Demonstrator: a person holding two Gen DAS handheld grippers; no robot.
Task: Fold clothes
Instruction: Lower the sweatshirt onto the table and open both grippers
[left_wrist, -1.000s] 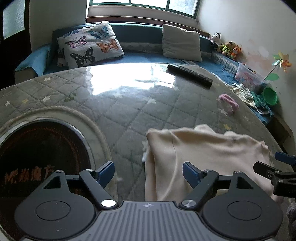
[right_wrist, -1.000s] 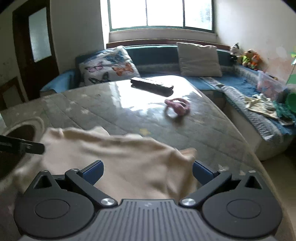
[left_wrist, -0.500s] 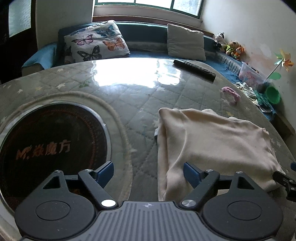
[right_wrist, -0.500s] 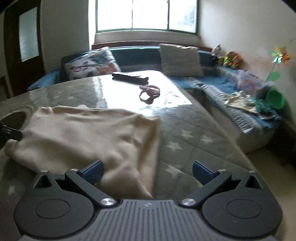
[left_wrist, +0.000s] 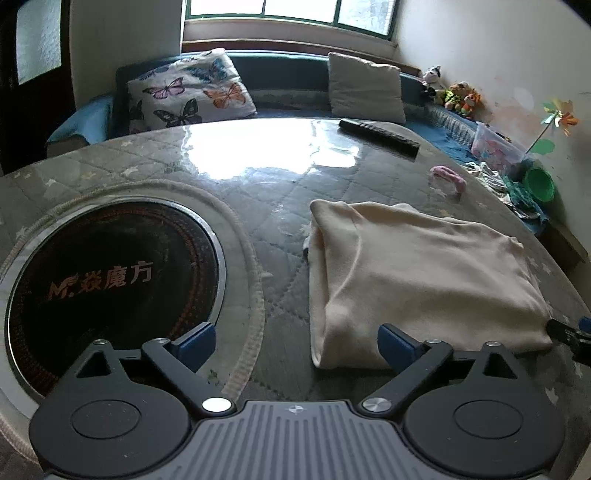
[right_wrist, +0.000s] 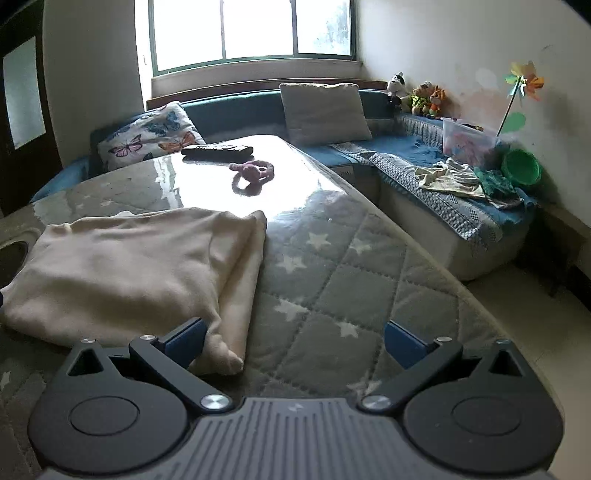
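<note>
A cream garment (left_wrist: 417, 273) lies folded flat on the quilted table top; it also shows in the right wrist view (right_wrist: 140, 266). My left gripper (left_wrist: 295, 343) is open and empty, just in front of the garment's near left corner. My right gripper (right_wrist: 293, 341) is open and empty, its left finger beside the garment's near right corner. The tip of my right gripper (left_wrist: 569, 332) shows at the right edge of the left wrist view, beside the garment's near right corner.
A round black heater plate (left_wrist: 110, 269) is set into the table at the left. A black remote (right_wrist: 218, 150) and a pink ring toy (right_wrist: 255, 171) lie at the far end. A sofa with cushions (right_wrist: 321, 110) wraps the table; the table edge (right_wrist: 461, 288) drops to the floor at right.
Both grippers have pulled back from the garment toward the near table edge. The garment has settled flat, folded on the table.
</note>
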